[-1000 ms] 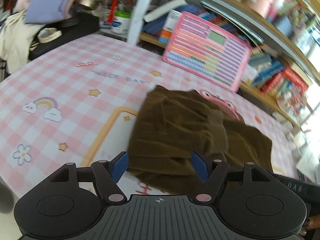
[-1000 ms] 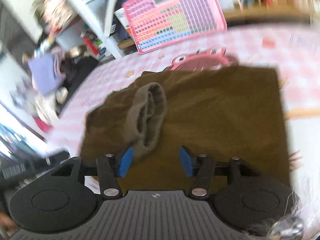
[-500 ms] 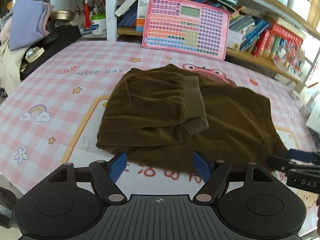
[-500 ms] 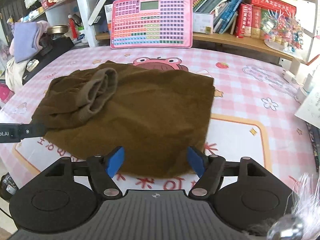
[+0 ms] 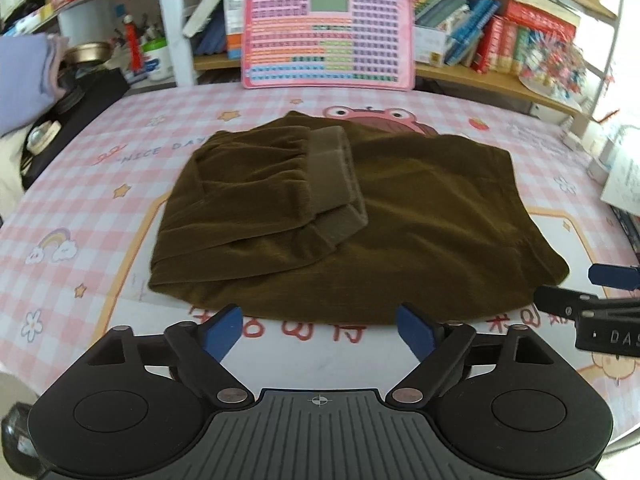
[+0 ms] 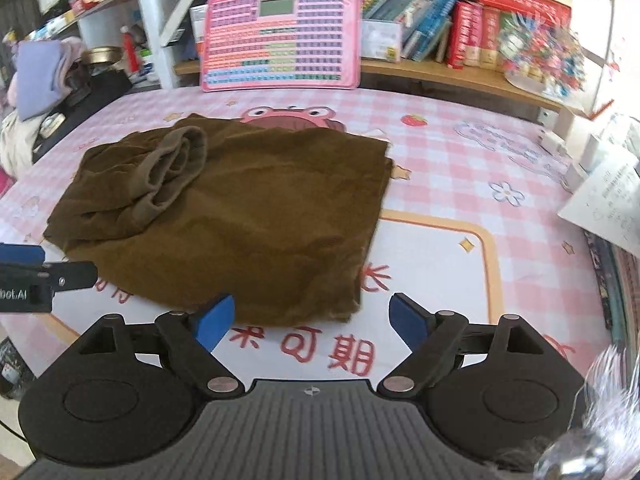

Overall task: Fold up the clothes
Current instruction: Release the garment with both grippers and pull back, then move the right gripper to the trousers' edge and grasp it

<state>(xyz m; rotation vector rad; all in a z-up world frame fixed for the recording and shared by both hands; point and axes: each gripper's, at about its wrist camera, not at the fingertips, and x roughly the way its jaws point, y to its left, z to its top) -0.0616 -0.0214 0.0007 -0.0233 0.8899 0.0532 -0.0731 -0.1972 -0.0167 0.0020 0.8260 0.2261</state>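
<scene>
Seen from the left wrist, the left claw (image 5: 318, 330) stands wide, its jaws having just been opening, with nothing between the blue pads. The trousers (image 5: 420, 232), brown and folded, lie mid-cloth on the pink checked tablecloth (image 5: 100, 200), their near hem just beyond the pads and apart from them. Ribbed cuffs (image 5: 338, 184) rest on top, left of centre. The right claw (image 5: 612, 284) pokes in at the right edge, near the trousers' near right corner.

Seen from the right wrist, the right claw (image 6: 312, 318) is likewise wide and empty, jaws just opened further. The trousers (image 6: 260, 220) lie ahead and leftward; their near right corner sits above the gap between the pads. The left claw (image 6: 24, 268) shows at the left edge.
</scene>
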